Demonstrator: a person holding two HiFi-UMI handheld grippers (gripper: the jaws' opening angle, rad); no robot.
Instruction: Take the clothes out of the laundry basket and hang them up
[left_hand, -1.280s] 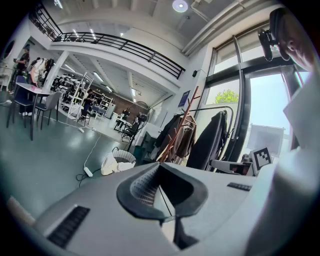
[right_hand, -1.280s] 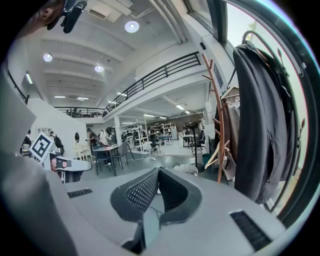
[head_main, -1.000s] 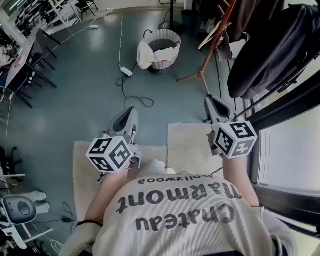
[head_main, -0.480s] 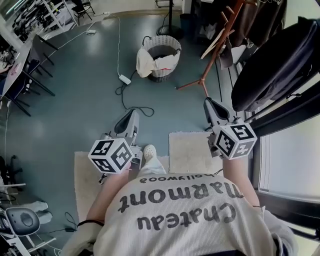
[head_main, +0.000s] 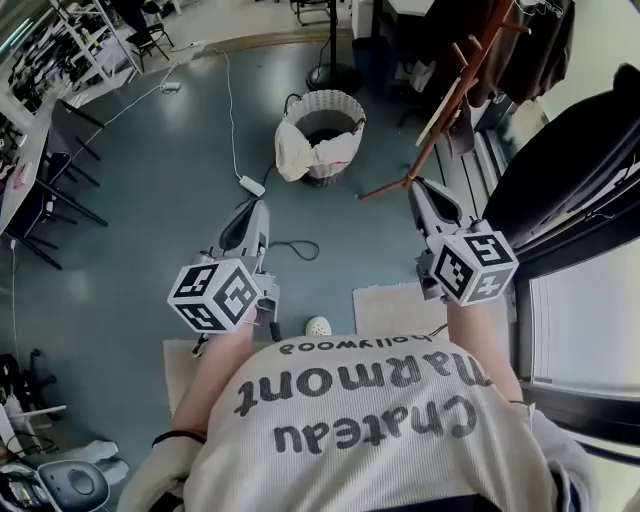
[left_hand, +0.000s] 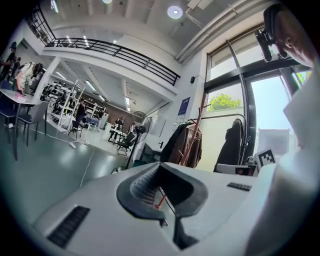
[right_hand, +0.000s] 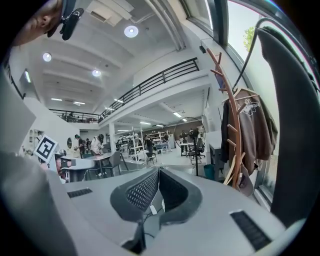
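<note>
Teal-grey floor spreads below us, with a pale rug by our feet and a cable trailing over the floor. The wicker laundry basket stands well ahead of us, clothes draped over its rim, near a wooden coat rack. Our left claw and right claw are both closed on nothing. Only the gripper views show us the balcony railing and ceiling lights; we cannot make out the basket there.
</note>
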